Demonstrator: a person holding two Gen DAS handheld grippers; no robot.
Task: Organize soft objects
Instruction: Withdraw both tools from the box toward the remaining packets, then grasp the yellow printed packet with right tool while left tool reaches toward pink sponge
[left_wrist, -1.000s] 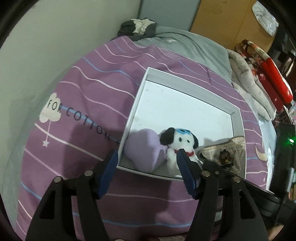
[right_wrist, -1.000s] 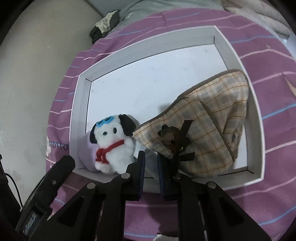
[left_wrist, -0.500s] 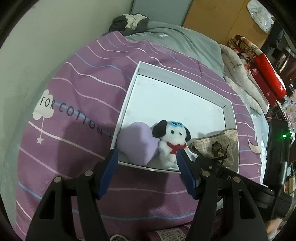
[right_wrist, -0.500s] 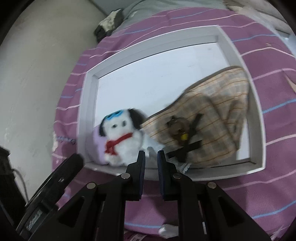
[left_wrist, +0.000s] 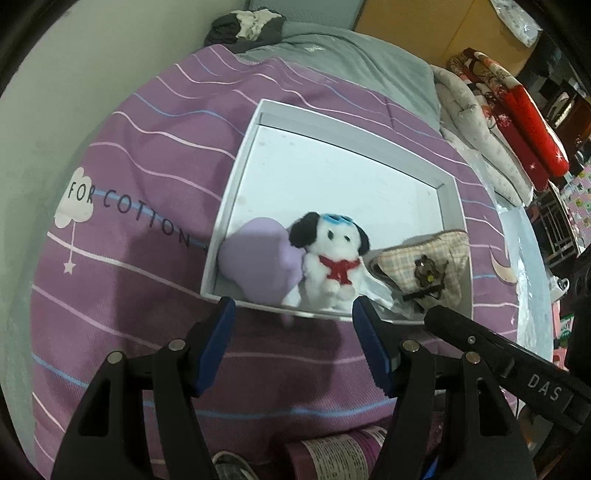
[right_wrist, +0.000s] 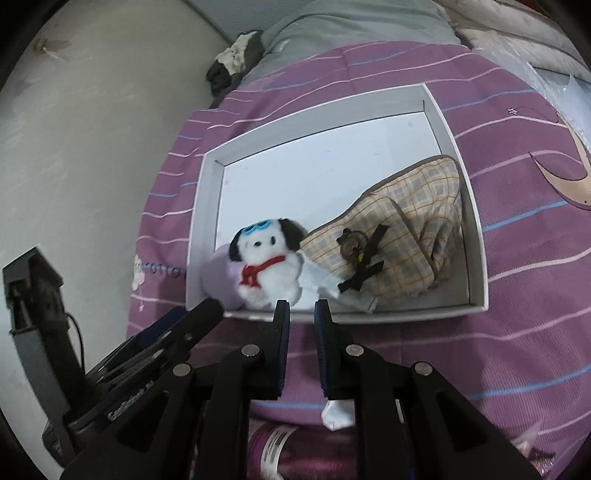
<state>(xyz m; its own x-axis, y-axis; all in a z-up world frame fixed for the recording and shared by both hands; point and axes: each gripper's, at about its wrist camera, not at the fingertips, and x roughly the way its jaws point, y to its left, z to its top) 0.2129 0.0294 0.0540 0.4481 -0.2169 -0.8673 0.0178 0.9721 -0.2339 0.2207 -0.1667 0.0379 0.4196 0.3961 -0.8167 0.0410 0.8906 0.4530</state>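
Note:
A white shallow box (left_wrist: 351, 137) (right_wrist: 314, 108) lies on the purple striped duvet. Along its near wall sit a lilac heart cushion (left_wrist: 258, 266) (right_wrist: 218, 277), a white plush dog (left_wrist: 332, 258) (right_wrist: 269, 266) with black ears and a red scarf, and a plaid pouch (left_wrist: 432, 266) (right_wrist: 406, 240) with a bear charm. My left gripper (left_wrist: 291, 317) hovers open just short of the box's near wall, nothing between its fingers. To its right my right gripper (right_wrist: 301, 310) is shut and empty, above the duvet in front of the box.
Crumpled white paper (left_wrist: 376, 291) lies between dog and pouch. A wall runs along the left. A dark clothes bundle (left_wrist: 243, 22) and a grey blanket lie beyond the box, red patterned quilts (left_wrist: 517, 110) at the right. A purple can (left_wrist: 340, 458) lies below the grippers.
Both grippers have drawn back and up from the box, which now looks smaller and farther. The toys and pouch stay where they were. Neither gripper's opening has changed.

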